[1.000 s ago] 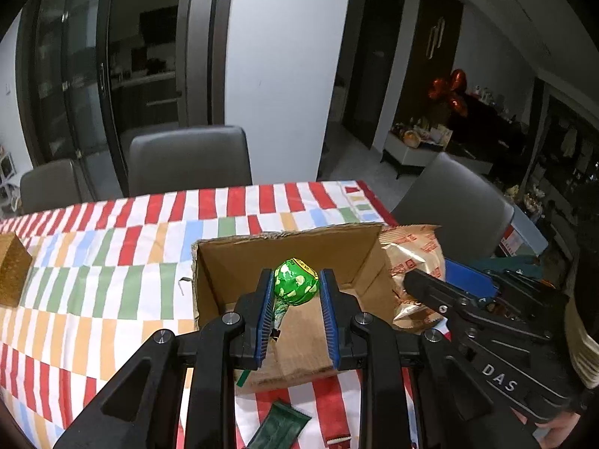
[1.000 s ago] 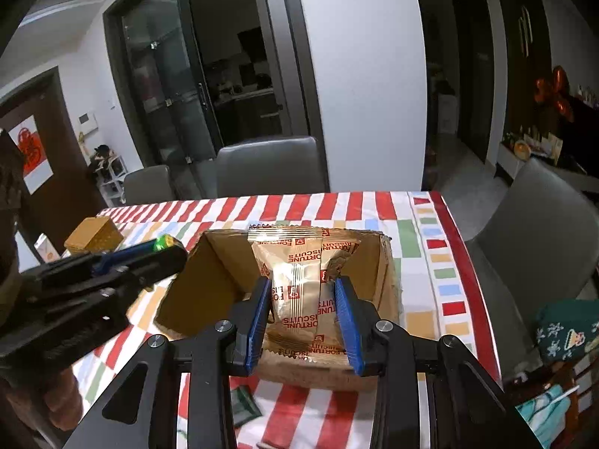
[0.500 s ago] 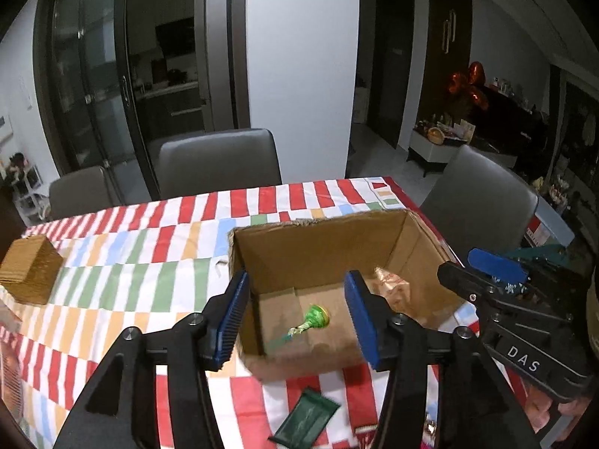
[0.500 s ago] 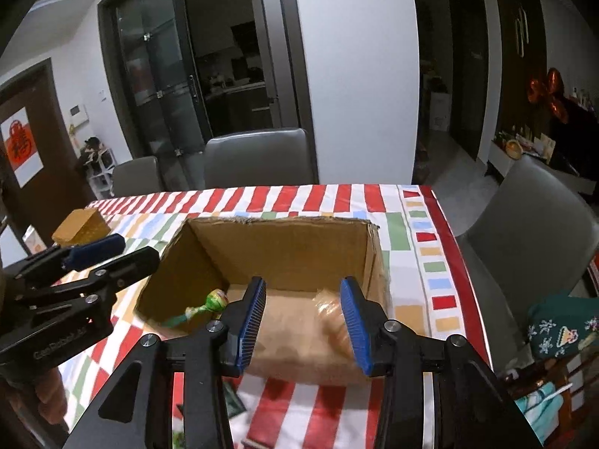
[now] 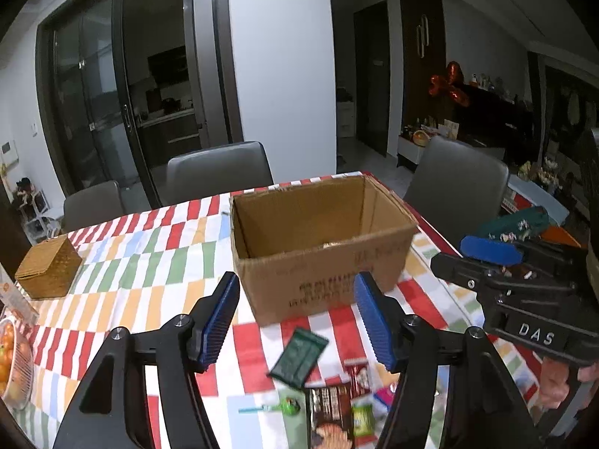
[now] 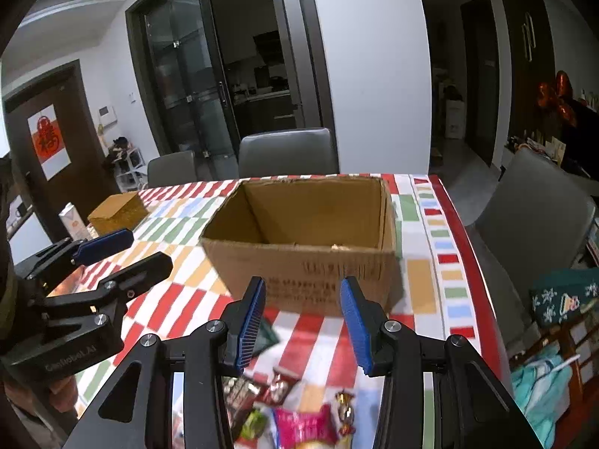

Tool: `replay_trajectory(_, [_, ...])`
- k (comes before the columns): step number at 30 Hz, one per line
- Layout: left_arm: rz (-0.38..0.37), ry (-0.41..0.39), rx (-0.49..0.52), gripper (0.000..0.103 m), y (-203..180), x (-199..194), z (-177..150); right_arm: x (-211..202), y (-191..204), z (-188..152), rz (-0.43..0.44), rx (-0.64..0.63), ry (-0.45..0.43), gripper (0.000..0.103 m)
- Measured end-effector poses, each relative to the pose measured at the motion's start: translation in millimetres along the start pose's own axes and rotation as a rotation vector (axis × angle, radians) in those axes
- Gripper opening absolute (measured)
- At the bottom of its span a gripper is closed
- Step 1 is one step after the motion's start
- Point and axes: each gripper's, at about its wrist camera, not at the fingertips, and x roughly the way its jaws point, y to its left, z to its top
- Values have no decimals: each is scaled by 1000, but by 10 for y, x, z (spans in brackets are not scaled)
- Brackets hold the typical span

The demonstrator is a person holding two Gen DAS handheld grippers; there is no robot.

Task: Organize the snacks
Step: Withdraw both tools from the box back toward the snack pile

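A: Fingers status?

B: My left gripper [image 5: 297, 321] is released, nothing between the fingers; jaws have just been opening. My right gripper [image 6: 305, 323] likewise, released and empty, jaws just been opening too.

A: Where's the box?

B: Box [image 5: 318, 247] sits open on the striped tabletop [image 5: 149, 262], just beyond both grippers. A bit of a packet shows inside near the front wall.

A: Remaining snacks?

B: Loose pile on the tabletop near me: green packet [image 5: 298, 353] in front of the box, pink packet [image 6: 303, 426] lower down. Wicker box [image 5: 48, 265] far left.
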Motion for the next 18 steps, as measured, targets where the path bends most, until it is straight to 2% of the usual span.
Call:
replay_trajectory(6, [-41, 26, -43, 67, -53, -198, -259, -227, 101, -301, -11, -21, 3, 53])
replay_trajectory(9, [-51, 51, -56, 68, -101, -267, -412, -294, 141, -432, -21, -34, 5, 59])
replay_trajectory(18, [-54, 130, -77, 69, -173, -305, -848, -351, 146, -804, -34, -15, 59, 59])
